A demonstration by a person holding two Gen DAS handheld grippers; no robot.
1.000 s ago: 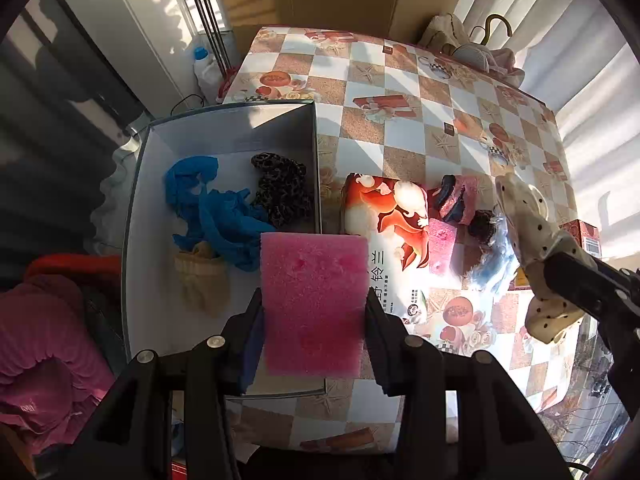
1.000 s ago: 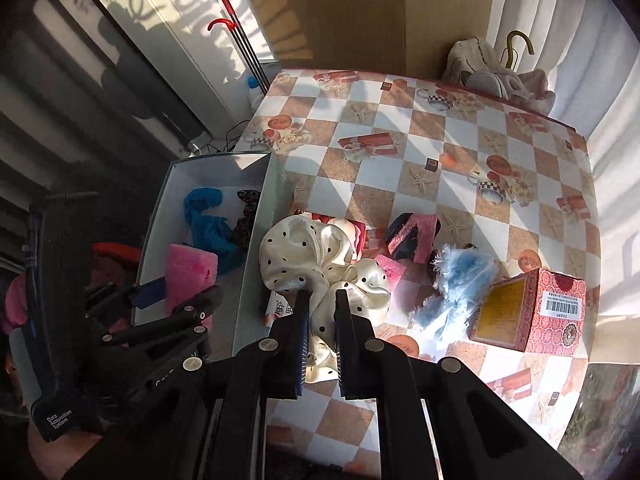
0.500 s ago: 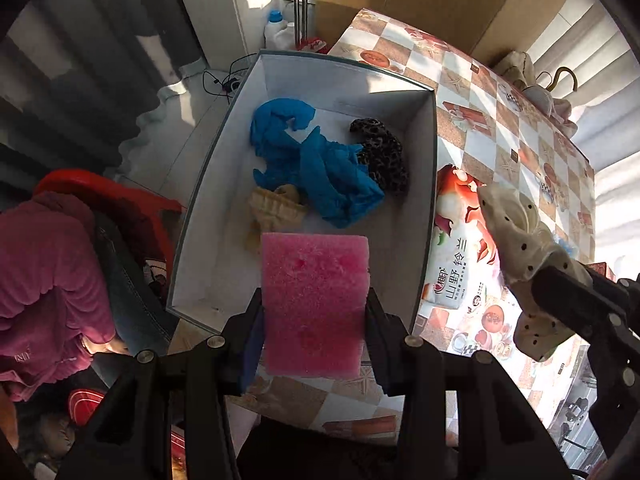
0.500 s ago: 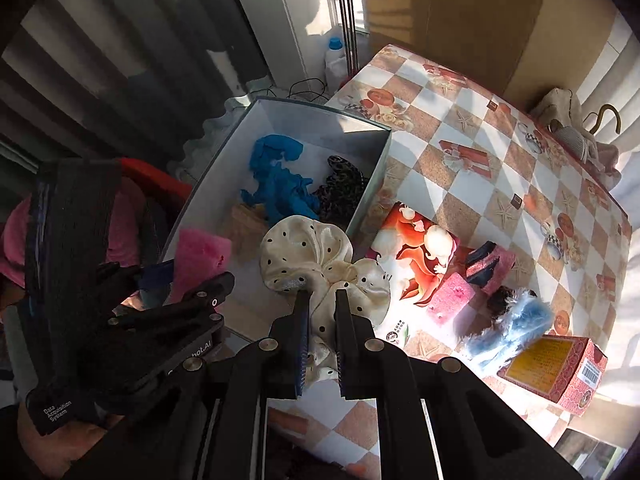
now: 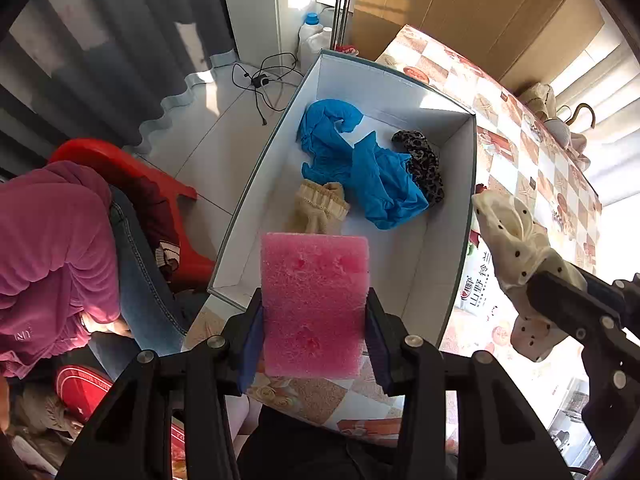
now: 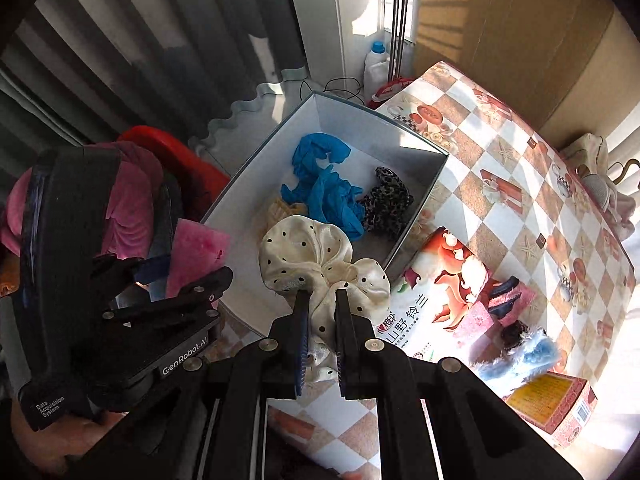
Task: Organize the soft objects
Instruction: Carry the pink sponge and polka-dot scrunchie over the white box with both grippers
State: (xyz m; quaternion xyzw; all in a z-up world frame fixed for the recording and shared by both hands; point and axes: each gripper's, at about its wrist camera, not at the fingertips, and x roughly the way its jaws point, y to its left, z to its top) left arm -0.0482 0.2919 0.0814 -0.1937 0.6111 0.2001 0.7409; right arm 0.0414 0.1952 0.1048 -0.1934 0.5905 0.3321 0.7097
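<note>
My left gripper (image 5: pixel 314 312) is shut on a pink sponge (image 5: pixel 314 304) and holds it above the near end of the white box (image 5: pixel 460 216). The sponge also shows in the right wrist view (image 6: pixel 196 252). My right gripper (image 6: pixel 322 300) is shut on a cream polka-dot scrunchie (image 6: pixel 316 256), held over the box's near right corner; the scrunchie shows in the left wrist view (image 5: pixel 516 240) too. Inside the box lie a blue cloth (image 5: pixel 360 168), a leopard-print scrunchie (image 5: pixel 424 164) and a beige sock (image 5: pixel 320 208).
On the checkered table (image 6: pixel 520 184) lie a tissue pack (image 6: pixel 436 292), pink and dark soft items (image 6: pixel 504 300), a fluffy blue item (image 6: pixel 524 356) and a red carton (image 6: pixel 552 404). A person in purple (image 5: pixel 48 264) and a red chair (image 5: pixel 132 176) are at the left.
Both grippers have swung left and now hang over the box, each still holding its item. The box fills more of both views.
</note>
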